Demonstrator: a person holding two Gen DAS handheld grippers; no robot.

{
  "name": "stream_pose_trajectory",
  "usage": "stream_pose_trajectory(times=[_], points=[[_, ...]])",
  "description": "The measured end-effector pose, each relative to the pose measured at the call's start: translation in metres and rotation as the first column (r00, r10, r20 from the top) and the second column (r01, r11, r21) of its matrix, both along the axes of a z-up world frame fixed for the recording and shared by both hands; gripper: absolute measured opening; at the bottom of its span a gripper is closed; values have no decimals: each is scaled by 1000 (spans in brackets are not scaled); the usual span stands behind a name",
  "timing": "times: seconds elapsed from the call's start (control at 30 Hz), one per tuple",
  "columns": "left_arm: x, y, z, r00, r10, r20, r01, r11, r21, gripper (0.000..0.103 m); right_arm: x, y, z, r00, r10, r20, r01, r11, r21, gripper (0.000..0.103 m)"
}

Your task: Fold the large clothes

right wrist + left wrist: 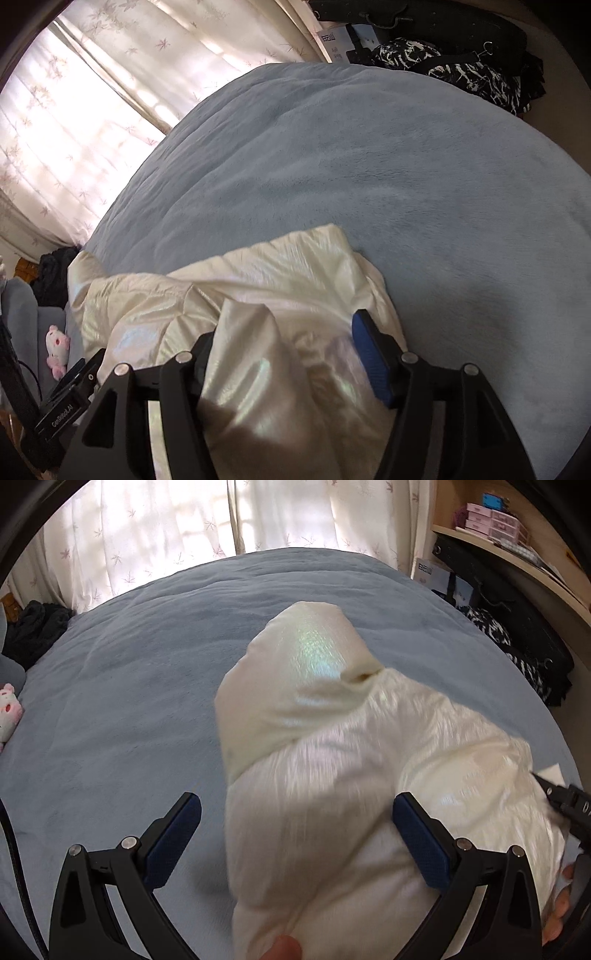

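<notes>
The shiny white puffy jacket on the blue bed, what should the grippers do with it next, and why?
Probably close the left gripper on the white puffy jacket. Its jaws stand open, with the bunched fabric between them, while the jacket lies crumpled on the blue blanket. The right gripper looks open too, so nothing seems held for a fold.

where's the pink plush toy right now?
The pink plush toy sits at the far left edge of the left wrist view, just off the blue bedspread; the right wrist view shows it lower left, beyond the white jacket.
</notes>
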State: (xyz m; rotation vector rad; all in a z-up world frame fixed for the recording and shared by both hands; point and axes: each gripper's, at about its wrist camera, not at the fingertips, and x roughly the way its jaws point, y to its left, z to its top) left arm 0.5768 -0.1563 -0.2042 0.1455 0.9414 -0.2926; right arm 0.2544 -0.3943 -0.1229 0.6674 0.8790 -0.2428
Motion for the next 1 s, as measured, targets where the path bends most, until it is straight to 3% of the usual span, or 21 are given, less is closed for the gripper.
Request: stream_pose_trajectory(times=[0.1, 0.23, 0.43, 0.8, 1.0], points=[[-13, 7, 14, 1000, -24, -1, 24, 1000, 5, 102, -12, 2, 17, 1000, 18, -10, -18, 1000, 4, 67], [-27, 22, 30, 997, -50, -54, 48, 998, -40, 102, -27, 6, 38, 997, 68, -25, -68, 998, 10, 82], [-55, 41, 54, 991, -89, -98, 79, 992, -100, 102, -60, 23, 78, 979, 206, 7, -204, 976, -81, 99], [-117, 44, 84, 981, -182, -66, 173, 976, -130, 102, -108, 41, 121, 942, 320, 102, -303, 940, -156, 103], [-130, 48, 83, 979, -182, -97, 158, 964, -214, 102, -128, 51, 131, 918, 366, 150, -320, 910, -263, 103]])
